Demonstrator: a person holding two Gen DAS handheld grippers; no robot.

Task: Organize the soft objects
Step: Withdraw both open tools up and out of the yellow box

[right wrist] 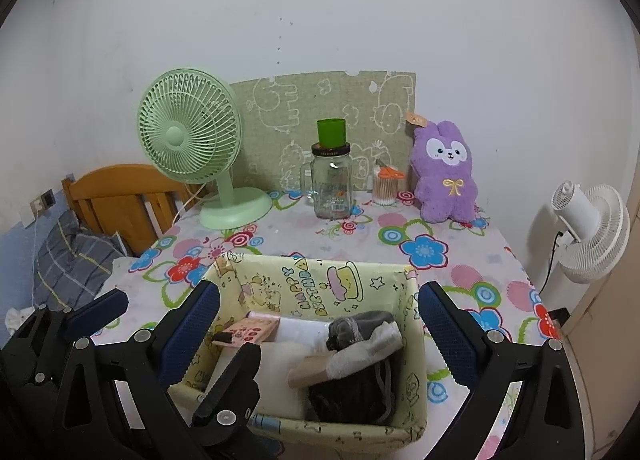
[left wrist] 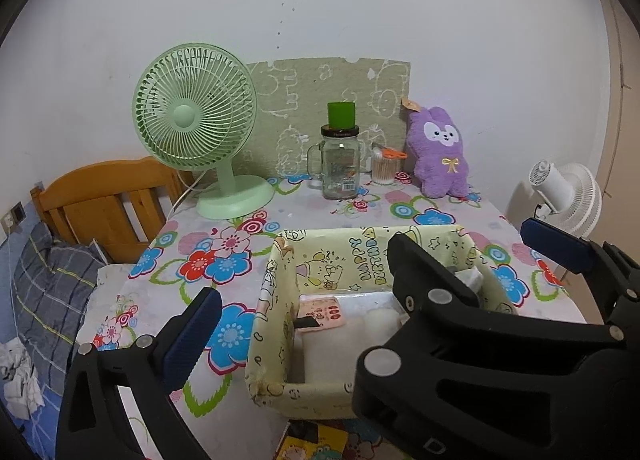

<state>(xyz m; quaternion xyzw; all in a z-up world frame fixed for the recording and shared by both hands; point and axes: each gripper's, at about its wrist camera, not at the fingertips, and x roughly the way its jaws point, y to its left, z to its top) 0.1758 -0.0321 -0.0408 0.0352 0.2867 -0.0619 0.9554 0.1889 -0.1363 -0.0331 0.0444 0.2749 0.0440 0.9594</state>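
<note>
Yellow fabric bin (right wrist: 362, 284) is sitting on the floral tablecloth (right wrist: 440, 232), holding a grey-and-white sock bundle (right wrist: 362, 334), dark cloth (right wrist: 352, 396), white folded fabric (right wrist: 304, 330) and a pink packet (right wrist: 250, 332); the right gripper (right wrist: 320, 328) is hovering over the bin, jaws standing wide apart, nothing between the pads; the left gripper (left wrist: 296, 300) is hovering beside it, jaws likewise spread and gripping nothing; a purple plush (right wrist: 446, 171) is sitting upright at the table's far edge, well apart from the bin, near a glass jar (right wrist: 331, 183) and a green fan (right wrist: 188, 131).

"HAPPY BIRTHDAY" runs in green letters along the inner far wall of the yellow fabric basket (right wrist: 404, 280); no other print is legible.
</note>
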